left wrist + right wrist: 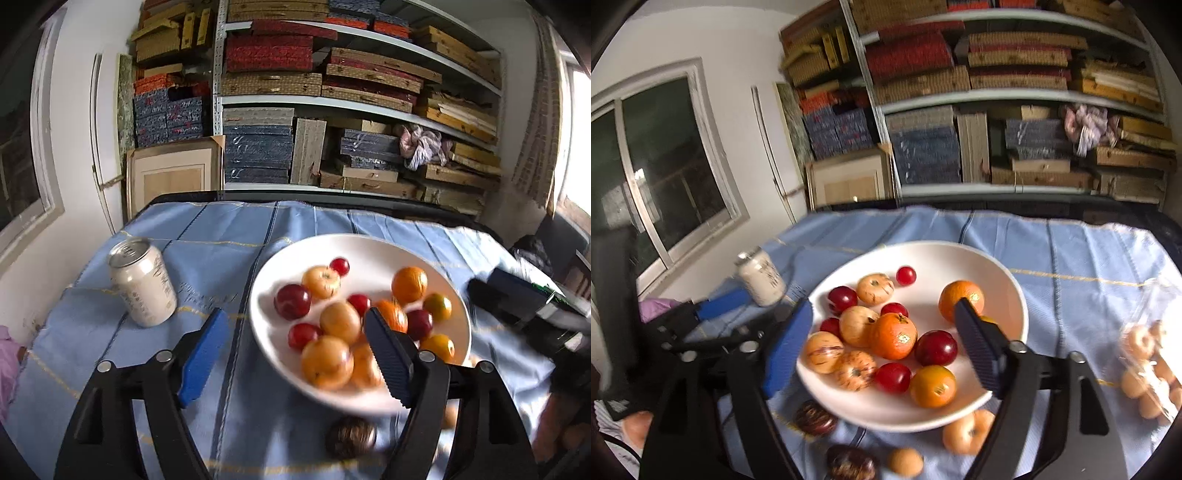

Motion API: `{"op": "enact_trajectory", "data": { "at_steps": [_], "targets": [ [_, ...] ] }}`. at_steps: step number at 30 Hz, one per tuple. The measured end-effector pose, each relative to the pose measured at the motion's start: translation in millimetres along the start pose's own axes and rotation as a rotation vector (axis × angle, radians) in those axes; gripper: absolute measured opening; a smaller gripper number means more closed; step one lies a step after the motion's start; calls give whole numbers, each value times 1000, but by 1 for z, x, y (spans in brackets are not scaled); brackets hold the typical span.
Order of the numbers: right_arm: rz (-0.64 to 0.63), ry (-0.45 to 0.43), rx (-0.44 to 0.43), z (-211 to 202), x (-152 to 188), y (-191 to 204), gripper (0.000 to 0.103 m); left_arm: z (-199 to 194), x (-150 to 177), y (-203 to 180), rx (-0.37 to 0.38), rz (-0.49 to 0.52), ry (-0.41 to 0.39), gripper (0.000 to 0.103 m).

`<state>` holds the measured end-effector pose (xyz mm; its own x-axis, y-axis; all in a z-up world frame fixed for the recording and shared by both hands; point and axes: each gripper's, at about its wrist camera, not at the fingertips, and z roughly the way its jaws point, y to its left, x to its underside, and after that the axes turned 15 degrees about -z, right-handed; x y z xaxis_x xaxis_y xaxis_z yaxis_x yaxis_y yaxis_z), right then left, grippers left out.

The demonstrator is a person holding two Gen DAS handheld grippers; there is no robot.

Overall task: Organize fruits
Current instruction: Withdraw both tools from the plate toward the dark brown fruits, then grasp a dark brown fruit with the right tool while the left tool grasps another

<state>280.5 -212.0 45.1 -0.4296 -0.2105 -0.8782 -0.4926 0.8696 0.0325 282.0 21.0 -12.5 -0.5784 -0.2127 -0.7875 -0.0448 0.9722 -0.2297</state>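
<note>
A white bowl point(369, 253) point(942, 264) on the blue cloth holds several oranges, pale apples and dark red plums. My left gripper point(295, 356) hovers open over the bowl's near left rim, with nothing pinched between its fingers. My right gripper point(882, 347) is open too, above the bowl's near side, its pads clear of the fruit below. A dark round fruit point(351, 435) point(815, 417) lies on the cloth just in front of the bowl. Beside it are a second dark fruit point(851, 461), a pale apple point(967, 430) and a smaller pale fruit point(905, 461).
A white drink can point(144, 284) point(762, 280) stands left of the bowl. A clear bag of pale fruit point(1148, 365) lies at the right. Shelves of stacked boxes point(332, 110) fill the wall behind the table. A window point(665, 166) is on the left.
</note>
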Motion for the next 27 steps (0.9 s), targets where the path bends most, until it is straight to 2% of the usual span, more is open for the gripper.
{"op": "enact_trajectory", "data": {
  "at_steps": [2, 6, 8, 11, 16, 18, 20, 27],
  "targets": [
    [-3, -18, 8, -20, 3, 2, 85, -10, 11, 1, -26, 38, 2, 78],
    [-35, -33, 39, -60, 16, 10, 86, -27, 28, 6, -70, 79, 9, 79],
    [-65, -32, 61, -73, 27, 13, 86, -32, 36, 9, -66, 72, 26, 84],
    [-97, -39, 83, -90, 52, 18, 86, -39, 51, 12, -49, 47, 54, 85],
    [-144, 10, 51, -83, 82, 28, 79, -38, 78, 12, -33, 18, 81, 85],
    [-151, 43, 27, -73, 89, 28, 69, -36, 86, 12, -36, 16, 84, 85],
    [-137, 75, -10, -63, 95, 29, 63, -35, 89, 11, -35, 23, 86, 85],
    [-138, 144, -45, -43, 105, 38, 62, -31, 94, 7, -26, 60, 94, 85]
  ]
}}
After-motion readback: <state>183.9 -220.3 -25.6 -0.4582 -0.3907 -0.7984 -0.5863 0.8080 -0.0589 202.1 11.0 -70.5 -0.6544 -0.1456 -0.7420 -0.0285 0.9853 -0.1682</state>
